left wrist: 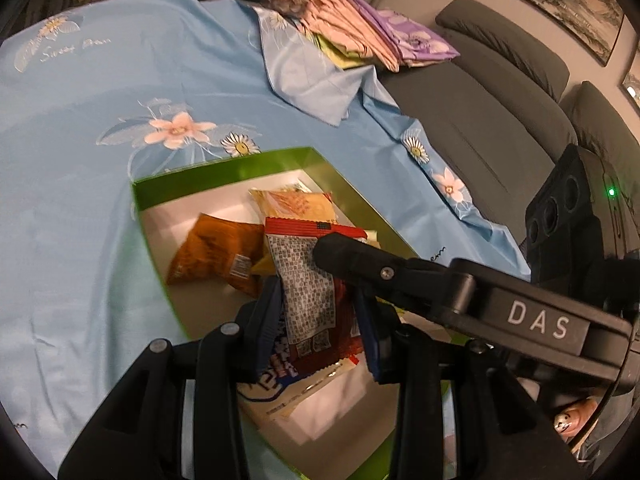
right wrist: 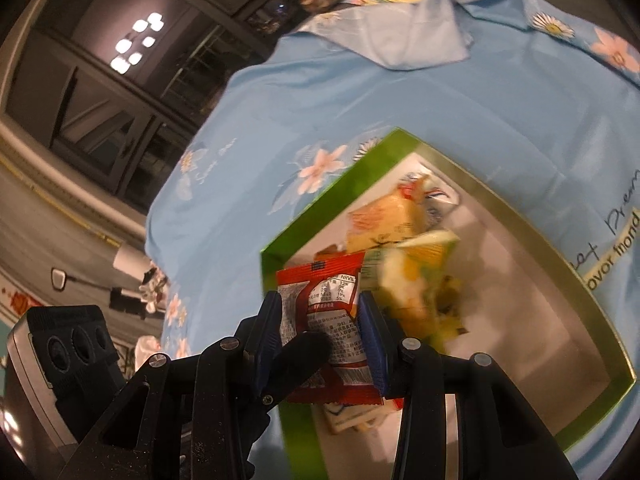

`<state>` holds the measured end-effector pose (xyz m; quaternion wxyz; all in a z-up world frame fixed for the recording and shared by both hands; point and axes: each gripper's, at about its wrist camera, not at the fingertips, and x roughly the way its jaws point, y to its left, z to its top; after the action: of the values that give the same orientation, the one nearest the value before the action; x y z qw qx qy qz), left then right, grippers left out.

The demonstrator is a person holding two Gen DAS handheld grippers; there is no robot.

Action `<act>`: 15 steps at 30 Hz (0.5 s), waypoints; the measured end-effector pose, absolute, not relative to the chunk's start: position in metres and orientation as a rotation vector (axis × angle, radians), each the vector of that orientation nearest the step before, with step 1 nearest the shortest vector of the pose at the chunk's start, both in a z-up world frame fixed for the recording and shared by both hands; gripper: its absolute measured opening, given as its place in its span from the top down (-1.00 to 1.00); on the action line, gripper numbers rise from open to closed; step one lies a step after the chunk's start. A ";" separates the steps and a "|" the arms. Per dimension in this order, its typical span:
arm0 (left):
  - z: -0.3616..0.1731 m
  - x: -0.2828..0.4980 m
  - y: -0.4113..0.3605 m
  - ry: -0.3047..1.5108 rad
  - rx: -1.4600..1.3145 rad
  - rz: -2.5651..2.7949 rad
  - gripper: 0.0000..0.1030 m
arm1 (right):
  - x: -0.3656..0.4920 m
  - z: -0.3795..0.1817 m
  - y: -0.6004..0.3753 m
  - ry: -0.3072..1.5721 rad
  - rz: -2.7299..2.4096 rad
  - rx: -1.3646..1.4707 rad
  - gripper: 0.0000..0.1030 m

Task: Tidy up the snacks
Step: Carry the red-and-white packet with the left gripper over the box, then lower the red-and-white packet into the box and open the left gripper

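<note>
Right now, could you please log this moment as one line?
left gripper: shut on red snack packet | right gripper: same packet | over green box

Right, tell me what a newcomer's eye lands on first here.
The red snack packet, pinched by both the left tongs and right tongs, low in each view. Behind it, the green-rimmed box holds more snacks on the blue flowered cloth.

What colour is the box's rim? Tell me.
Green, clearest in the left wrist view: box.
</note>
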<state>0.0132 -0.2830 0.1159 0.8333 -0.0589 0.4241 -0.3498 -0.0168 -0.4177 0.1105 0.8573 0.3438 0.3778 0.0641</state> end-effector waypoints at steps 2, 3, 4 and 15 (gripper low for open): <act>0.114 0.015 -0.287 0.906 -0.125 -0.749 0.29 | -0.017 0.108 -0.422 0.797 0.123 0.732 0.18; 0.113 0.016 -0.288 0.908 -0.125 -0.753 0.29 | -0.017 0.107 -0.423 0.797 0.117 0.735 0.18; 0.113 0.017 -0.289 0.912 -0.127 -0.758 0.29 | -0.017 0.107 -0.425 0.797 0.112 0.738 0.18; 0.096 0.027 -0.299 1.001 -0.152 -0.751 0.28 | -0.013 0.095 -0.431 0.856 0.013 0.719 0.18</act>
<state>0.0267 -0.2991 0.0960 0.8077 -0.0713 0.4681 -0.3512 -0.0127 -0.4308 0.0949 0.8478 0.3411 0.4060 0.0061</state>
